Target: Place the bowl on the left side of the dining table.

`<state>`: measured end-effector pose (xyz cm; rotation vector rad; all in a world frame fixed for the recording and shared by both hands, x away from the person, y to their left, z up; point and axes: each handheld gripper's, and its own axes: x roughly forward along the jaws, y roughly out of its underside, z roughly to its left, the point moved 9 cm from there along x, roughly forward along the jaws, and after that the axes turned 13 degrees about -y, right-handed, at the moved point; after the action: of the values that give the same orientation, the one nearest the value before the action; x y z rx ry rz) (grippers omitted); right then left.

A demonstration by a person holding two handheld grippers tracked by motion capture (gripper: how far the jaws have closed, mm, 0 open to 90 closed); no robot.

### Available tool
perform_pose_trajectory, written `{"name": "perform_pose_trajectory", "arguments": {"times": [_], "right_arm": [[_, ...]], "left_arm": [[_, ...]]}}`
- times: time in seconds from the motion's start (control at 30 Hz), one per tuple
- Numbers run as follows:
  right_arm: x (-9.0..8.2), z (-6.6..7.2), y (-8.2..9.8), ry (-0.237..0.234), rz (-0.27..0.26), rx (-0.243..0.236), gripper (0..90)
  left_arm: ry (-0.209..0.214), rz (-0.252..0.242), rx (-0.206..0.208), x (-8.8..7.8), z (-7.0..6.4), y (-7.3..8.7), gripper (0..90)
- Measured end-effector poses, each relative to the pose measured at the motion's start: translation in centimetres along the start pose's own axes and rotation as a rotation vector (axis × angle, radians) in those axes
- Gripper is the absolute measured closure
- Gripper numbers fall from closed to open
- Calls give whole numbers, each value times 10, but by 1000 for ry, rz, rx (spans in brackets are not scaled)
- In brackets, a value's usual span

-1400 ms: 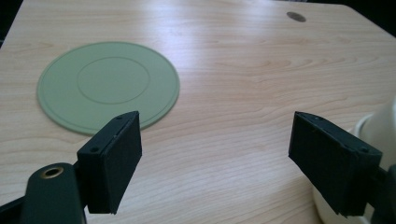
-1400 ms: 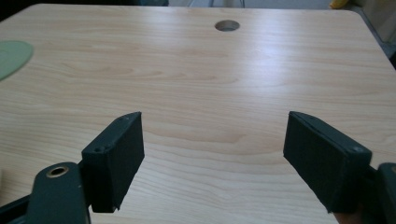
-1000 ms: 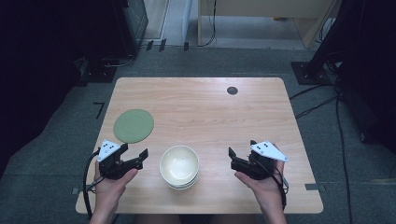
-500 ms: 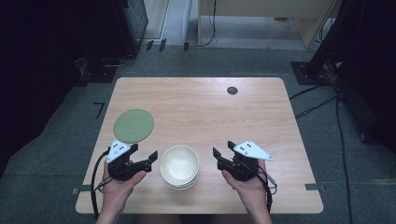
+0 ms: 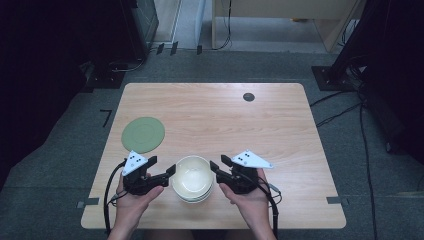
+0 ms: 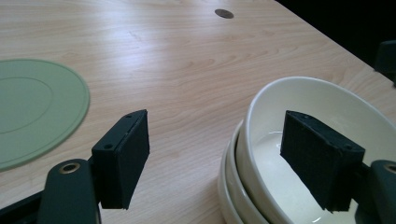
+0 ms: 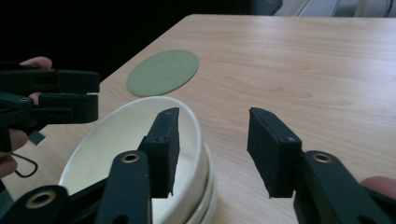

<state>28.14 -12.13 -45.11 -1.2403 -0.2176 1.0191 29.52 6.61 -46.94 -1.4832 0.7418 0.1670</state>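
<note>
A stack of cream bowls (image 5: 192, 181) sits near the table's front edge. My left gripper (image 5: 162, 166) is at the stack's left side, open. In the left gripper view its jaws have just been closing, one pad outside the top bowl (image 6: 299, 91) and the other inside, the rim between them untouched. My right gripper (image 5: 219, 163) is at the stack's right side, open. Its jaws have just been closing too. They straddle the bowl rim (image 7: 198, 128), one pad over the inside and one outside, without pressing on it.
A flat green round plate (image 5: 143, 134) lies on the wooden table (image 5: 280, 130) behind my left gripper, also seen as a green plate (image 6: 32, 107) and green plate (image 7: 163, 72). A small dark round cap (image 5: 248, 96) sits at the back right. Cables lie on the floor.
Both grippers have moved inward to the bowl stack, the right one farther. The right jaws have narrowed clearly and the left jaws slightly. The bowls have not moved.
</note>
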Motion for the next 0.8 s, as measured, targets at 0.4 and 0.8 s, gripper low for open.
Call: {"name": "perform_pose_trajectory", "arguments": {"times": [0.4, 0.8], "right_arm": [[37, 1, 25, 97, 158, 2, 653], [47, 1, 28, 170, 164, -105, 840]], "left_arm": [[7, 37, 68, 6, -13, 9, 323], [-2, 54, 55, 9, -8, 12, 376]]}}
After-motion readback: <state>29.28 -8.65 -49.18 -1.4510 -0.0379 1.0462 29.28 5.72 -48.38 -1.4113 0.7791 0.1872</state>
